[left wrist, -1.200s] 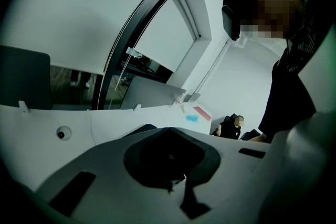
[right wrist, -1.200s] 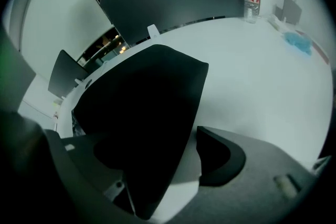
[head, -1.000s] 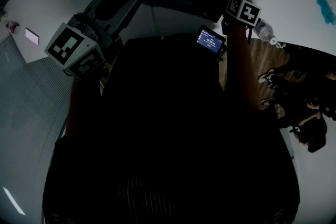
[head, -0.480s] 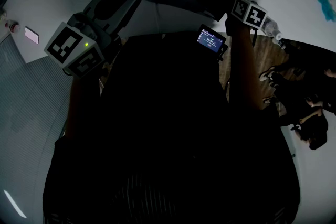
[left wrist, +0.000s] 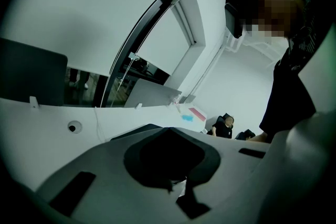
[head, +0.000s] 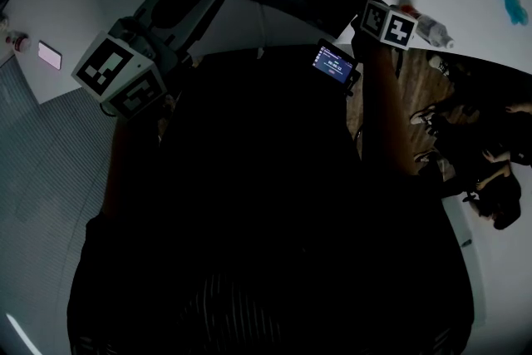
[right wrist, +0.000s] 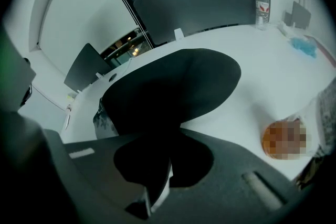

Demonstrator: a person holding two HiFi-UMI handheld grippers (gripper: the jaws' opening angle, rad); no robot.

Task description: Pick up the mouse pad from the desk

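Right gripper view tells us most: the right gripper (right wrist: 157,186) is clenched on the near edge of the thin, black, round-ended mouse pad (right wrist: 173,89), and that edge runs down into the closed jaws. From the pinch the pad fans out straight ahead of the gripper. Its long axis points away from the jaws toward the grey partition (right wrist: 210,0) at the back, over the white worktop (right wrist: 273,76). The part nearest the jaws looks raised, but we cannot tell whether the far end has left the worktop (the pad's own dark bulk hides that edge). A clear plastic water bottle (right wrist: 262,3) stands well beyond the pad, off to its far right.

Left gripper view shows the left gripper (left wrist: 178,194) drawn together on nothing, aimed across the worktop with no pad ahead of it.

Of the 2 grippers, we judge the right to be the only 1 in play. The pad is held by 1 edge and stretches forward from the grip, so the lift should go mostly upward. Otherwise we expect the limp far end to sag or drag.
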